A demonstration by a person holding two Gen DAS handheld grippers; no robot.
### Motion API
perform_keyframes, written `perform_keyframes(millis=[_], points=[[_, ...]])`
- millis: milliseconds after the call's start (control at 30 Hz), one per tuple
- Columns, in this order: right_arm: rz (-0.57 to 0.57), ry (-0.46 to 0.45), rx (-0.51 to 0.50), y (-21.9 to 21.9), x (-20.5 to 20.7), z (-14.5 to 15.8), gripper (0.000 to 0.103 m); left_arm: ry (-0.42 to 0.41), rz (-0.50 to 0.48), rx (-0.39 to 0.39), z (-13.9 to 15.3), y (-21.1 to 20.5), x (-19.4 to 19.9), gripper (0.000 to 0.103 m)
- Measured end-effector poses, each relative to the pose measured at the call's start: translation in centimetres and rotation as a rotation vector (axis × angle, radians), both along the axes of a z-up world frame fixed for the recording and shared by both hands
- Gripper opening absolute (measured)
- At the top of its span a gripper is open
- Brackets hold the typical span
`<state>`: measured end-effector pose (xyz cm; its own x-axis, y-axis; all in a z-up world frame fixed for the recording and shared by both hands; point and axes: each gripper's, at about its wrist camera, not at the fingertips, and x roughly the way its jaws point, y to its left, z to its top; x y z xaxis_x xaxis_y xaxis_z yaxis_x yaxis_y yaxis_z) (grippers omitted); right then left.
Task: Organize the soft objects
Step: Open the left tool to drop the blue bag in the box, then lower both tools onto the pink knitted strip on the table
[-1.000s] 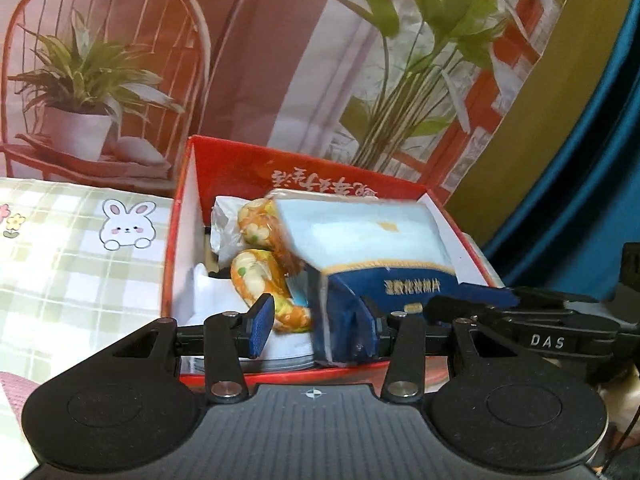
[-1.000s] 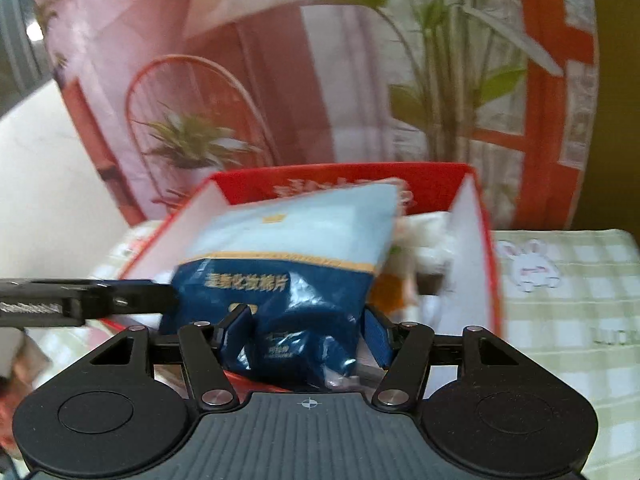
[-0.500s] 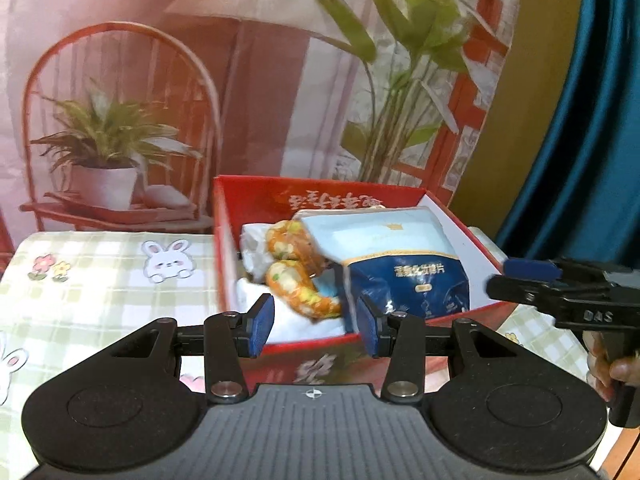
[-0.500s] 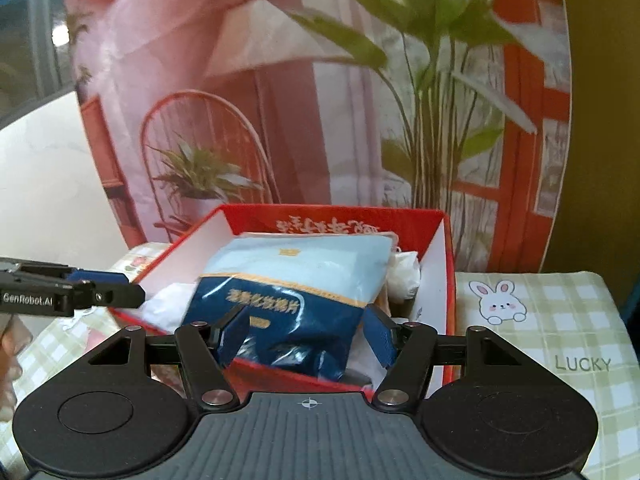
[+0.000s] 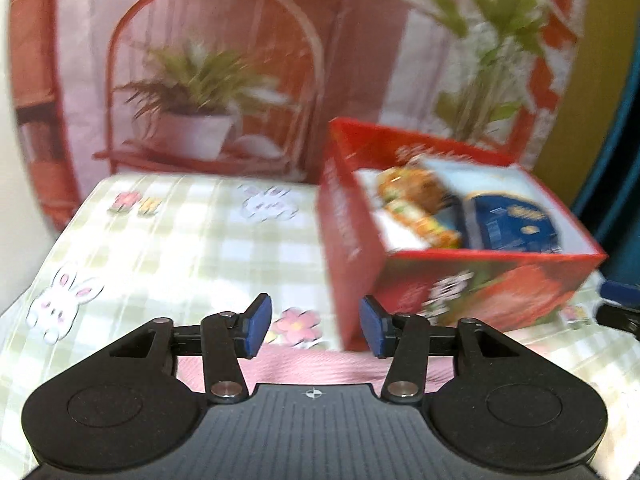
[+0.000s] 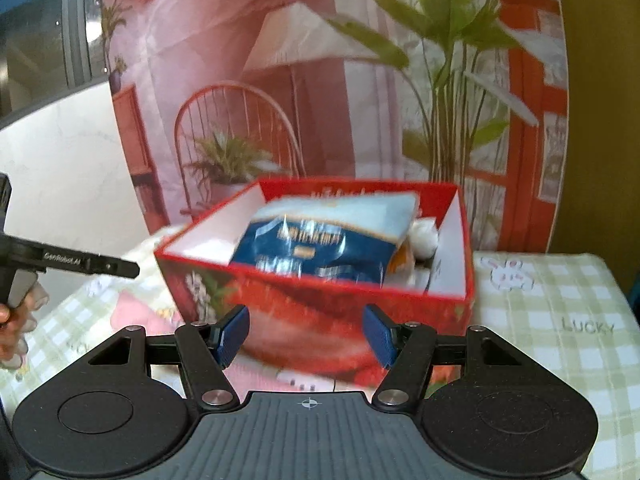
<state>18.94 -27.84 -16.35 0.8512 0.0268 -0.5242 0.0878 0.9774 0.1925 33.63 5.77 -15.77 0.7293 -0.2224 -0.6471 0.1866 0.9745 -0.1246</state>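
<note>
A red box [image 5: 472,280] [image 6: 320,300] stands on the checked tablecloth. Inside lie a blue and pale-blue soft packet [image 5: 508,220] [image 6: 316,248], an orange patterned soft item [image 5: 416,208] and white soft items [image 6: 426,236]. My left gripper [image 5: 314,330] is open and empty, low over the cloth at the box's front-left corner. My right gripper [image 6: 306,336] is open and empty, in front of the box's near wall. The left gripper's fingers also show in the right wrist view [image 6: 92,264], left of the box.
The green-checked tablecloth [image 5: 160,248] with rabbit and flower prints covers the table. A pink cloth [image 5: 312,368] lies under my left gripper. A printed backdrop with chair and plants [image 6: 240,120] hangs behind. The table's right edge lies past the word LUCKY [image 6: 588,326].
Both grippers have pulled back out of the box, open and empty. The blue packet stays in the box. The left gripper has swung left, so the box now sits to its right.
</note>
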Motion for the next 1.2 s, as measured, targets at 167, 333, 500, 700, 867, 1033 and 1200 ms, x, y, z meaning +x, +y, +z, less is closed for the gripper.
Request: perform_keyframes(millis=[167,333,500,700,867,1033,1200], points=[[-0.011,0.069,0.016,0.7,-0.1,-2.1,0.074,0.071,0.071,-0.014,-2.4,1.8,0.9,0.054],[-0.022,0.118,-0.001,1.4,0.2,-3.8,0.098,0.112,0.087,0.005,-4.3,2.2,1.4,0.054],[-0.029,0.166,-0.01,1.8,0.6,-5.1,0.102,0.147,0.075,-0.015,-5.9,2.2,1.4,0.054],[-0.046,0.198,-0.02,2.1,0.7,-6.2,0.103,0.14,-0.005,0.049,-6.2,0.1,0.7,0.041],[-0.073,0.212,0.016,1.7,0.6,-6.8,0.103,0.149,-0.096,0.064,-6.3,-1.8,-0.5,0.029],[-0.103,0.218,0.023,1.6,0.3,-7.4,0.103,0.155,-0.143,0.059,-6.6,-3.9,-2.4,0.028],[-0.131,0.233,0.028,2.1,-0.3,-8.0,0.103,0.173,-0.153,0.051,-6.9,-5.8,-4.5,0.028]])
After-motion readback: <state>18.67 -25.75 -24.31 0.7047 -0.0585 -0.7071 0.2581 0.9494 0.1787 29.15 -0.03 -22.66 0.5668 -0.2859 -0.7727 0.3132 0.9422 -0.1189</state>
